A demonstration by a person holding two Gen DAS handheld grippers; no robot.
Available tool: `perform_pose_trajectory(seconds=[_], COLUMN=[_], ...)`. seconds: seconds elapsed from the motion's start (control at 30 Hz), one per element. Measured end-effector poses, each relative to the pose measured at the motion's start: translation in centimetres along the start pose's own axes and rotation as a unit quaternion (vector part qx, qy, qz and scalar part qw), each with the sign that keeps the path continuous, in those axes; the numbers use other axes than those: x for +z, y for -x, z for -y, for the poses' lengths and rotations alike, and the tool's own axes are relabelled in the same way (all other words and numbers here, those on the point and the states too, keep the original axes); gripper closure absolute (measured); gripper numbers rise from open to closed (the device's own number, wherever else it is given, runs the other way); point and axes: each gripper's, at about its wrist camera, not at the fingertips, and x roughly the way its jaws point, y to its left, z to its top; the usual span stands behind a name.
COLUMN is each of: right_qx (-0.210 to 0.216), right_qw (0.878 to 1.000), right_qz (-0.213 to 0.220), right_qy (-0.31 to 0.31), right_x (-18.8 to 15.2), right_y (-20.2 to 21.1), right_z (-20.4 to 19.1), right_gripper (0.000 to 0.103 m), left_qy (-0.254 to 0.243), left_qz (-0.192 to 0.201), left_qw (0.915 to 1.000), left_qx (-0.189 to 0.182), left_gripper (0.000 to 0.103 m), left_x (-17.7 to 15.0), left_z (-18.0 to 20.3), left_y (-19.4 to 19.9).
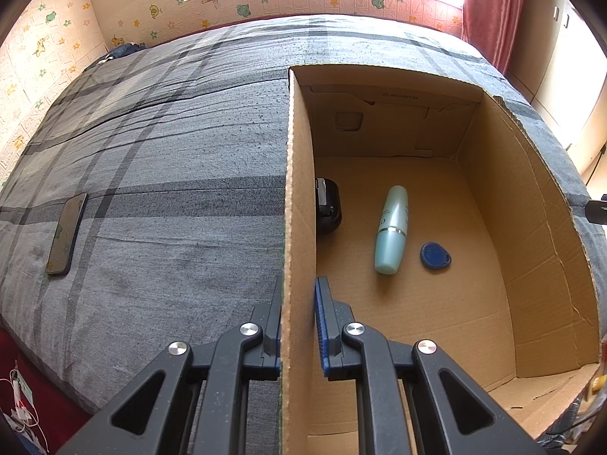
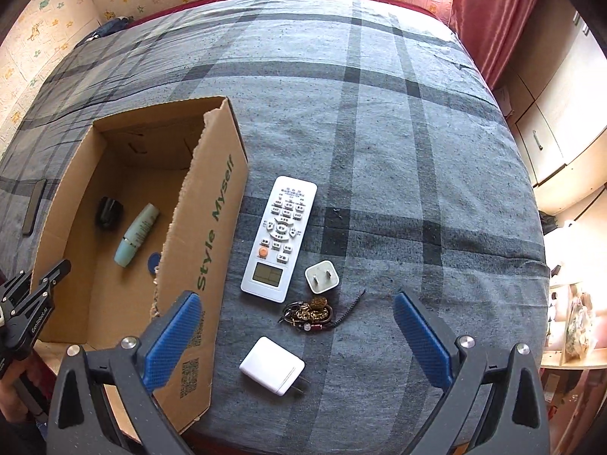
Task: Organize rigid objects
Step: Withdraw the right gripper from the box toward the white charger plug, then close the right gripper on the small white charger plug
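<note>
A cardboard box (image 1: 531, 227) lies open on the bed; it also shows in the right wrist view (image 2: 216, 227). Inside it lie a pale blue bottle (image 1: 392, 229), a blue key fob (image 1: 435, 255) and a black case (image 1: 329, 204). My left gripper (image 1: 298, 303) is shut on the box's left wall (image 1: 299, 189). My right gripper (image 2: 297, 313) is open above a white charger (image 2: 272, 364), a keychain bundle (image 2: 309, 313), a small white plug (image 2: 321, 276) and a white remote (image 2: 280, 237), all on the bed right of the box.
A dark phone (image 1: 66, 233) lies on the grey plaid bedspread (image 1: 170, 151) left of the box. A red curtain (image 2: 489, 11) and cupboards stand at the right. The left gripper also shows at the box's left wall in the right wrist view (image 2: 34, 295).
</note>
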Motion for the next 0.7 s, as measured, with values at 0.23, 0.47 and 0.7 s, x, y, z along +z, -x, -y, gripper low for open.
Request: perform_pose_trajectory(seconds=[0.23, 0.47, 0.7], right_qx=[0.007, 0.006, 0.011], right_qw=[1.000, 1.000, 0.999], right_qz=[-0.004, -0.005, -0.004], right_qy=[-0.018, -0.025, -0.032], right_x=[-0.6, -1.5, -2.1], right_y=[-2.9, -5.8, -8.0], right_z=[1.9, 3.0, 3.9], right_gripper=[0.000, 0.000, 0.000], left_qy=[0.000, 0.001, 0.001], left_qz=[-0.001, -0.001, -0.001], left_qw=[1.0000, 1.0000, 1.0000], left_qx=[0.001, 0.001, 0.001], left_gripper=[0.089, 0.089, 0.089], left_x=[0.0, 0.1, 0.1], left_z=[0.1, 0.1, 0.1], left_y=[0.0, 0.0, 0.0])
